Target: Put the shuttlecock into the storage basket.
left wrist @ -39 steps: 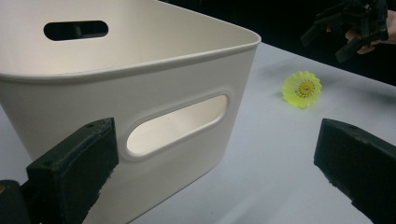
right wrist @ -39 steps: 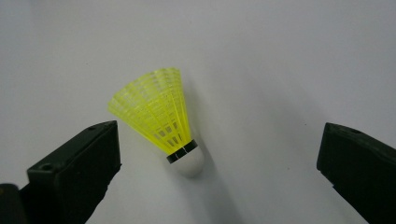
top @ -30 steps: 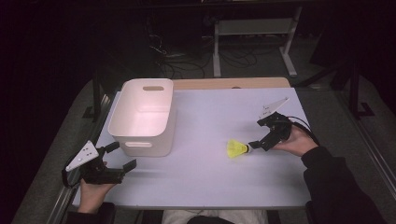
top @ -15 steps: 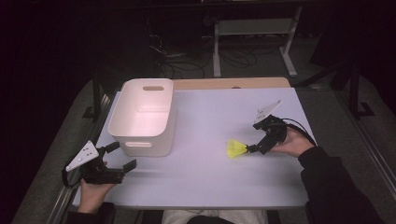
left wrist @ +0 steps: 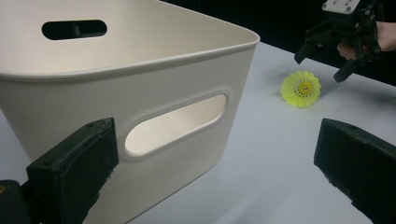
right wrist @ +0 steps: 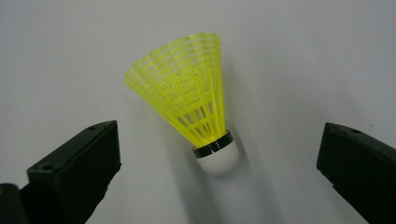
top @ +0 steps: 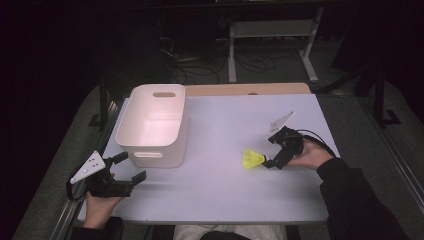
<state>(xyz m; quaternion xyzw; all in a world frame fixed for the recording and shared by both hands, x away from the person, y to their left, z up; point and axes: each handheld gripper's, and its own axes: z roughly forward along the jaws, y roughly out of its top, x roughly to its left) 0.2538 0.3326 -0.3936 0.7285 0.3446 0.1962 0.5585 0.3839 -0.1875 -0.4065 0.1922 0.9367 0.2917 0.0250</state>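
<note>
Jaws spread, the left hand-held gripper sits just before the white bin. Right of it, the yellow shuttlecock lies on the bench, near the right hand-held gripper, spread too.

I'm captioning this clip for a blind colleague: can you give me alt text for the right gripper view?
A yellow shuttlecock with a white cork tip lies on its side on the white table, tip nearest the camera. The right gripper is open, its two black jaws standing wide apart on either side of the shuttlecock without touching it.
</note>
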